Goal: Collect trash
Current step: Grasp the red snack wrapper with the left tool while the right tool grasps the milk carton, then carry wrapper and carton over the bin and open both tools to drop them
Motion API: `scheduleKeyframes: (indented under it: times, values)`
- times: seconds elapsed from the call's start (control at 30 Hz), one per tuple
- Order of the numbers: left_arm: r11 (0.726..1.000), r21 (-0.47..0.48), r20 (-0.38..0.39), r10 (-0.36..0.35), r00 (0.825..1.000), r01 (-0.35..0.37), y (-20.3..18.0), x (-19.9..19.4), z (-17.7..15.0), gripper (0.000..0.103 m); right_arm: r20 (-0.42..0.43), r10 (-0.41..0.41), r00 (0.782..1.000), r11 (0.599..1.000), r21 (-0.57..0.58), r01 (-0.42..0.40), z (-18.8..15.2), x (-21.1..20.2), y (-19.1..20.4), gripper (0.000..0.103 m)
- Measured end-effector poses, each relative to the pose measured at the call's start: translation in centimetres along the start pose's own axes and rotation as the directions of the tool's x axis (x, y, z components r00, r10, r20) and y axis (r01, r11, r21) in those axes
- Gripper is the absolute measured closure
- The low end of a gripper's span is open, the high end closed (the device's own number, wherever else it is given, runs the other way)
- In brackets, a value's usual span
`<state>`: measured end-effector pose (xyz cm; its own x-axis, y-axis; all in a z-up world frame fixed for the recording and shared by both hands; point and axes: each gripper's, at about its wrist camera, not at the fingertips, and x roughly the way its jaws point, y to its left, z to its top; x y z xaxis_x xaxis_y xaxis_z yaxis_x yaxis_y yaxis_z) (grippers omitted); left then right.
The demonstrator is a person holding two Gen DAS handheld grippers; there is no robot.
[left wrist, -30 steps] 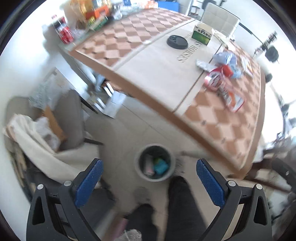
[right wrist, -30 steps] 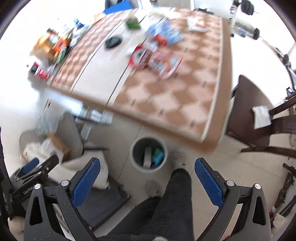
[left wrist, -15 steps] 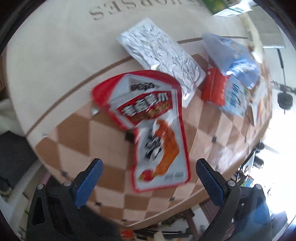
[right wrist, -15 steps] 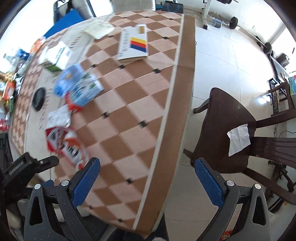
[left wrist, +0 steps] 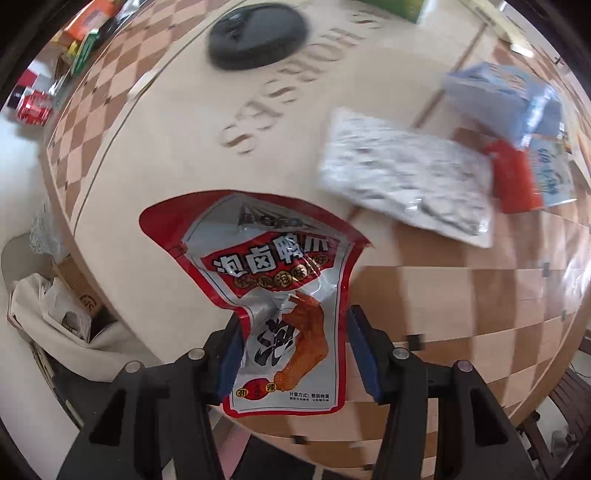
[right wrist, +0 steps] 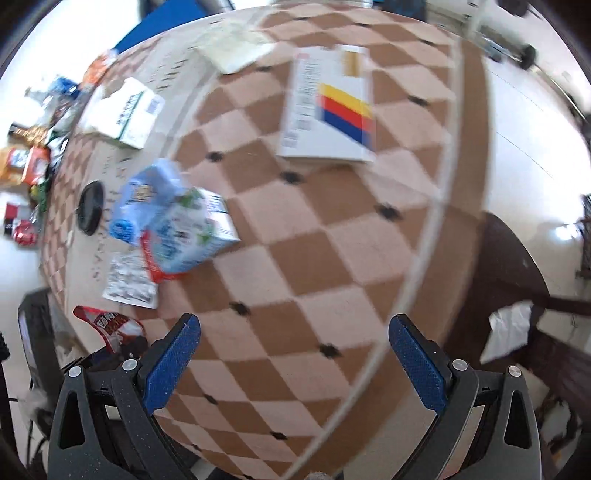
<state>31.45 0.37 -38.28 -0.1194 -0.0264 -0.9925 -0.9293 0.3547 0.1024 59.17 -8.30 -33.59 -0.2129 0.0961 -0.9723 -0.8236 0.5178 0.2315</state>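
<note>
A red and silver snack wrapper [left wrist: 273, 280] with Chinese print lies on the checkered table [left wrist: 461, 295]. My left gripper [left wrist: 293, 354] has closed on its lower end, the blue pads [left wrist: 231, 350] pressing both sides. It also shows in the right wrist view [right wrist: 110, 323]. A silver foil wrapper [left wrist: 402, 177] lies beyond it, with a red packet [left wrist: 513, 181] and a blue-white bag [left wrist: 506, 96] further right. My right gripper [right wrist: 291, 363] is open and empty above the table, right of the blue-white bag [right wrist: 173, 218].
A black round lid [left wrist: 258, 33] lies at the far side. A white book with coloured stripes [right wrist: 328, 107] and a green-white box [right wrist: 125, 110] lie on the table. A dark wooden chair [right wrist: 517, 280] stands right of the table. Snack boxes [left wrist: 85, 37] crowd the far left corner.
The left gripper has moved in and closed on the lower end of the red snack wrapper. The right gripper has moved closer over the table, still open.
</note>
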Motion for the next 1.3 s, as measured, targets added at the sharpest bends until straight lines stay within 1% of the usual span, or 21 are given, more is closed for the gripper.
scheduleKeyframes:
  times: [0.07, 0.17, 0.27, 0.3, 0.37, 0.4, 0.43, 0.47, 0.5, 0.53, 0.6, 0.7, 0.8, 0.87, 0.9, 0.93, 0.97, 1.1, 1.13, 1.2, 1.3]
  values:
    - [0.999, -0.046, -0.024, -0.014, 1.000, 0.013, 1.7, 0.5, -0.4, 0.049, -0.009, 0.015, 1.000, 0.998, -0.064, -0.015, 1.4, 1.4, 2.7, 0.000]
    - [0.994, -0.096, -0.027, -0.061, 0.998, 0.058, 2.5, 0.9, -0.7, 0.049, -0.017, -0.006, 1.000, 0.992, -0.125, 0.004, 3.1, 3.5, 6.4, 0.000]
    - [0.994, -0.096, -0.016, -0.051, 0.999, 0.049, 2.8, 0.9, -1.6, 0.051, -0.039, -0.056, 0.998, 0.986, -0.162, 0.049, 4.4, 5.6, 8.5, 0.000]
    - [0.995, -0.094, -0.011, -0.044, 0.999, 0.043, 2.3, 0.8, -1.6, 0.051, -0.048, -0.066, 0.997, 0.984, -0.167, 0.057, 4.6, 6.1, 8.7, 0.000]
    - [0.995, -0.096, -0.008, -0.035, 0.999, 0.034, 1.4, 0.8, -1.0, 0.052, -0.064, -0.100, 0.993, 0.980, -0.178, 0.087, 4.9, 7.2, 9.3, 0.000]
    - [0.994, -0.099, -0.005, -0.035, 0.999, 0.035, 1.4, 0.7, -1.1, 0.053, -0.064, -0.114, 0.991, 0.979, -0.178, 0.101, 4.9, 7.4, 9.3, 0.000]
    - [0.994, -0.100, 0.001, -0.035, 0.999, 0.035, 1.3, 0.4, -1.3, 0.055, -0.055, -0.106, 0.993, 0.981, -0.171, 0.095, 4.8, 7.4, 9.3, 0.002]
    - [0.995, -0.096, 0.011, -0.033, 0.999, 0.034, 1.1, 0.1, -1.5, 0.057, -0.049, -0.092, 0.995, 0.983, -0.162, 0.083, 4.7, 7.3, 9.2, 0.008]
    - [0.995, -0.091, 0.021, -0.031, 0.999, 0.033, 0.8, -0.4, 0.1, 0.062, -0.049, -0.103, 0.994, 0.984, -0.154, 0.094, 4.5, 7.1, 8.9, 0.008]
    - [0.996, -0.084, 0.027, -0.035, 0.999, 0.038, 1.0, -0.9, 0.1, 0.066, -0.043, -0.103, 0.994, 0.984, -0.149, 0.095, 4.3, 6.8, 8.7, 0.008]
    - [0.996, -0.073, 0.024, -0.049, 0.999, 0.051, 0.8, -1.2, -0.2, 0.069, -0.038, -0.082, 0.996, 0.989, -0.127, 0.077, 3.6, 6.1, 7.7, 0.008]
    - [0.996, -0.063, 0.033, -0.060, 0.998, 0.062, 0.8, -1.2, -0.5, 0.070, -0.034, -0.064, 0.997, 0.993, -0.105, 0.060, 2.2, 5.1, 6.3, 0.008]
    - [0.993, -0.074, 0.039, -0.092, 0.995, 0.095, 1.5, -1.2, -0.4, 0.070, -0.037, -0.062, 0.997, 0.994, -0.091, 0.059, 1.0, 4.3, 5.1, 0.008]
    - [0.988, -0.091, 0.042, -0.118, 0.992, 0.121, 2.2, -1.2, -0.4, 0.076, -0.037, -0.059, 0.998, 0.995, -0.077, 0.056, 0.3, 3.9, 4.6, 0.008]
    - [0.986, -0.095, 0.042, -0.133, 0.990, 0.136, 2.6, -1.4, -0.5, 0.082, -0.036, -0.059, 0.998, 0.996, -0.071, 0.056, 0.0, 3.8, 4.4, 0.008]
    - [0.982, -0.101, 0.043, -0.156, 0.987, 0.159, 2.9, -1.6, -0.6, 0.086, -0.034, -0.057, 0.998, 0.997, -0.062, 0.054, -0.4, 3.7, 4.2, 0.008]
    - [0.979, -0.107, 0.044, -0.170, 0.984, 0.174, 3.5, -1.7, -0.4, 0.087, -0.034, -0.054, 0.998, 0.997, -0.055, 0.052, -0.7, 3.5, 4.0, 0.008]
    - [0.977, -0.102, 0.063, -0.184, 0.981, 0.190, 4.2, -2.6, -0.8, 0.094, -0.026, -0.042, 0.999, 0.998, -0.041, 0.041, -2.3, 3.2, 4.0, 0.008]
    - [0.976, -0.101, 0.066, -0.186, 0.980, 0.192, 4.2, -2.9, -0.9, 0.097, -0.025, -0.037, 0.999, 0.999, -0.038, 0.036, -2.6, 3.1, 4.0, 0.008]
    - [0.976, -0.096, 0.076, -0.191, 0.979, 0.197, 4.3, -3.6, -1.2, 0.099, -0.024, -0.031, 0.999, 0.999, -0.038, 0.030, -2.7, 3.0, 4.1, 0.008]
    - [0.978, -0.084, 0.090, -0.186, 0.978, 0.193, 4.4, -4.7, -1.4, 0.100, -0.019, -0.018, 1.000, 0.999, -0.039, 0.017, -3.2, 2.5, 4.2, 0.008]
